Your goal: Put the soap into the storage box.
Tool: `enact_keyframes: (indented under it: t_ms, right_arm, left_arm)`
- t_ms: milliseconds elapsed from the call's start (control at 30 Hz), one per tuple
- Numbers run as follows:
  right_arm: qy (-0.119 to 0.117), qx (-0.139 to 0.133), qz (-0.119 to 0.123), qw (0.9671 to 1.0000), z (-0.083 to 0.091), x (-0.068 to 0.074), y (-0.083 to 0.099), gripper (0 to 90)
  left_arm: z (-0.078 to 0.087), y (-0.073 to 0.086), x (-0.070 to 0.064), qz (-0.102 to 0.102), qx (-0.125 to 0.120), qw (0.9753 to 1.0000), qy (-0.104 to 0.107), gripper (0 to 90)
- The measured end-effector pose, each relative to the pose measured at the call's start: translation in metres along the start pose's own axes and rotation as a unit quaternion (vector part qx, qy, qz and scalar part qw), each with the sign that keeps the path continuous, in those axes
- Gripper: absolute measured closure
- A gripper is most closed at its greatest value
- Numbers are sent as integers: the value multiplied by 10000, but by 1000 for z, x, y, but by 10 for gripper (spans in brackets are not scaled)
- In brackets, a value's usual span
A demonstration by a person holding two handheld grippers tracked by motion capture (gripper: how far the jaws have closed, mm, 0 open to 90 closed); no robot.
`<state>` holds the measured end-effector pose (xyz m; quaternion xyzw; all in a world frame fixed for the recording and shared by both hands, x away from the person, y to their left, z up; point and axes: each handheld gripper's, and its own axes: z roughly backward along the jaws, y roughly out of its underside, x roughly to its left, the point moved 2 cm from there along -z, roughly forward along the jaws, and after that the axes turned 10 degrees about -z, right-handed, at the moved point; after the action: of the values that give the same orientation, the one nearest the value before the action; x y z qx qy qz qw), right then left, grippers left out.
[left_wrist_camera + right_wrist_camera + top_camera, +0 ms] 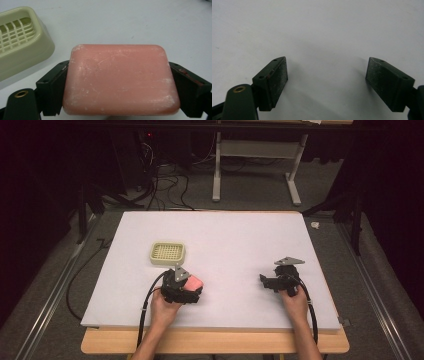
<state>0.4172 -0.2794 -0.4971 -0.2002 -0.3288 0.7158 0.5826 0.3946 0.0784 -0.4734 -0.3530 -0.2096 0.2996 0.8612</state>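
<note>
On the white table, the pale-green soap dish sits near the left gripper, whose jaws pinch the pink soap bar. The right gripper, well apart from the dish, has its jaws spread, empty.

A pale board was laid over a wooden tabletop, whose edge was exposed at the near side. Grey carpet was noted beneath. A white-legged table frame was found at the far side, beside tangled black cables. The surroundings were dark, draped in black curtain.
</note>
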Motion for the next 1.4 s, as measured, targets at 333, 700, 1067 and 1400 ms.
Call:
enact_keyframes:
  t_ms: [333, 700, 1067, 1400]
  right_arm:
    - [-3, 4, -6, 10000, 0, 0, 0, 184]
    - [-3, 2, -2, 10000, 0, 0, 0, 185]
    - [-3, 4, -2, 10000, 0, 0, 0, 185]
    - [-4, 3, 0, 10000, 0, 0, 0, 185]
  left_arm:
    - [11, 4, 9, 124, -40, 9999, -105, 139]
    - [20, 9, 21, 273, -55, 9993, -250, 140]
    - [30, 16, 33, 462, -73, 9983, -354, 140]
    - [41, 23, 46, 613, -16, 9968, -506, 139]
